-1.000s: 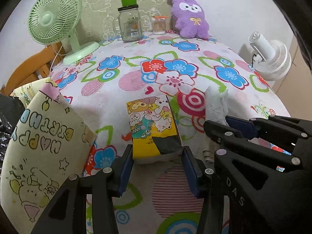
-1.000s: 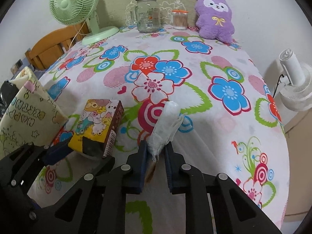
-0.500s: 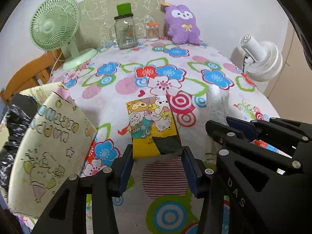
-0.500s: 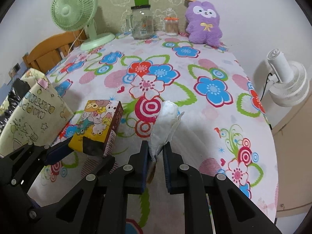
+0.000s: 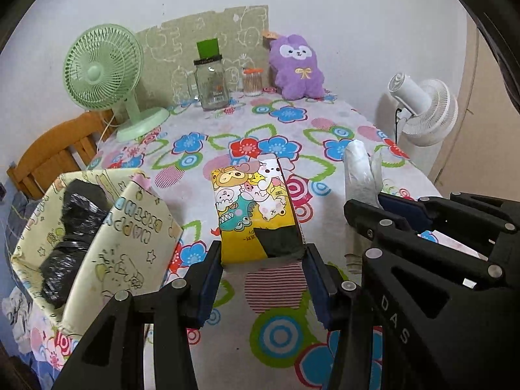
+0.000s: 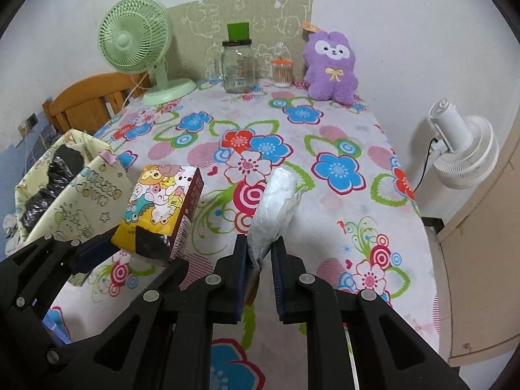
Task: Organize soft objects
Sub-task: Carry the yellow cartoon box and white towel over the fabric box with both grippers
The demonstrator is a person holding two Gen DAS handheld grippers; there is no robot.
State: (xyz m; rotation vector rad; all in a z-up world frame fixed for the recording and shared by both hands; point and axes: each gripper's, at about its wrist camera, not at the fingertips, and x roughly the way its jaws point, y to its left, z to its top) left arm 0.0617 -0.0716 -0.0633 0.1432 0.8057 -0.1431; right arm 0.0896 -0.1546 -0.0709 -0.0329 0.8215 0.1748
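Observation:
My left gripper [image 5: 263,253] is shut on a yellow cartoon-printed tissue pack [image 5: 255,208], held above the flowered tablecloth [image 5: 279,292]. The same pack [image 6: 162,208] shows at the left of the right wrist view, in the left gripper [image 6: 130,253]. My right gripper [image 6: 260,250] is shut on a white plastic-wrapped soft pack [image 6: 276,208], which stands up between its pads. That white pack [image 5: 359,175] also appears at the right of the left wrist view, above the right gripper's black frame. A cream "Happy Birthday" bag [image 5: 126,247] stands open at the left, with a black bundle [image 5: 71,243] inside.
At the table's far end stand a green fan [image 5: 107,74], a glass jar [image 5: 211,81], a small tub of cotton swabs [image 5: 253,81] and a purple plush [image 5: 299,68]. A wooden chair [image 5: 55,156] is at the left, a white fan [image 5: 422,110] off the right edge.
Both grippers have risen and pulled back from the table with their packs still held. The table looks farther away and the open bag with its black bundle has come into view.

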